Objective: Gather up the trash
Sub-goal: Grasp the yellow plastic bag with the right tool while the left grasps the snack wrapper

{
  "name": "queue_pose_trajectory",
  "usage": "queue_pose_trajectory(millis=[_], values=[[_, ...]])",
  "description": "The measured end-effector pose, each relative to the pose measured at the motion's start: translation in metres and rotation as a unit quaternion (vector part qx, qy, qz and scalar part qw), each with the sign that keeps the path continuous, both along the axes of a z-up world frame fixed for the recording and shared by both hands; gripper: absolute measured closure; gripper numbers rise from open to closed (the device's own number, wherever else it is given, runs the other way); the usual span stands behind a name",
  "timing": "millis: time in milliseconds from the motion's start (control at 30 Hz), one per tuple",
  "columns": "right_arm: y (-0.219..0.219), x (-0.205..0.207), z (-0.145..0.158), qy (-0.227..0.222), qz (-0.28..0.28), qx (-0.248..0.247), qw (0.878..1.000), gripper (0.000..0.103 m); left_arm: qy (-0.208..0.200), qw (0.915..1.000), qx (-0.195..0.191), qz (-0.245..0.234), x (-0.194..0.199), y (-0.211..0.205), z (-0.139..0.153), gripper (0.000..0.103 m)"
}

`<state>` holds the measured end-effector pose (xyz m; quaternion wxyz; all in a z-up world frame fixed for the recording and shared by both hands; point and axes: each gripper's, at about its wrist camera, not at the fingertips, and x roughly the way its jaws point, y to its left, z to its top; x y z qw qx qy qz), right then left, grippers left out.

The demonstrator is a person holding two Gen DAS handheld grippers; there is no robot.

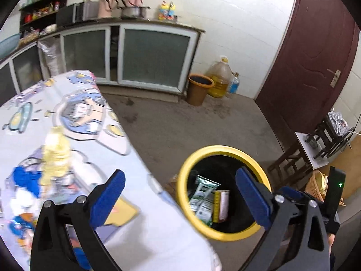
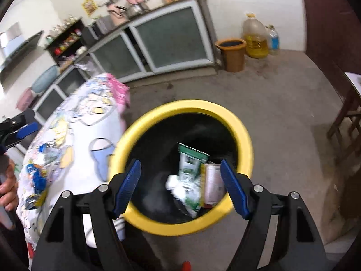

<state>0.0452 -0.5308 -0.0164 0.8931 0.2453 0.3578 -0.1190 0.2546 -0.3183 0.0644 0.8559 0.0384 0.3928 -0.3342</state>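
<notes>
A yellow-rimmed black trash bin [image 1: 204, 153] [image 2: 244, 133] stands on the floor beside the table. Inside lie a green and white packet [image 1: 203, 199] [image 2: 190, 163] and a pink carton [image 1: 223, 205] [image 2: 213, 185]. A whitish crumpled piece [image 2: 183, 189] lies blurred among them. My left gripper [image 1: 180, 194] is open and empty, between the table edge and the bin. My right gripper [image 2: 180, 186] is open and empty above the bin's mouth. A yellow bottle [image 1: 56, 151] sits blurred on the cartoon tablecloth [image 1: 74, 113] [image 2: 90, 117], left of my left gripper.
An orange bucket [image 1: 198, 88] [image 2: 232, 54], an oil jug [image 1: 220, 79] [image 2: 255, 38] and a small water bottle [image 1: 234, 83] stand by the far wall. A dark red door [image 1: 309, 67] is at right. Wooden stools [image 1: 315, 149] stand right of the bin. Cabinets [image 1: 146, 56] line the back.
</notes>
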Motion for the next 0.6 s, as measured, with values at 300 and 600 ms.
queue_pose_trajectory(millis=[300,600], values=[[0.083,0.038,0.042,-0.047,0.095,-0.027,0.994,0.031,-0.09,0.992,0.049,0.074,-0.008,0.156,0.023,0.008],[0.167,0.119,0.058,-0.032,0.195,-0.022,0.98,0.03,-0.072,0.9691,0.136,0.193,0.02,0.31,-0.004,0.008]])
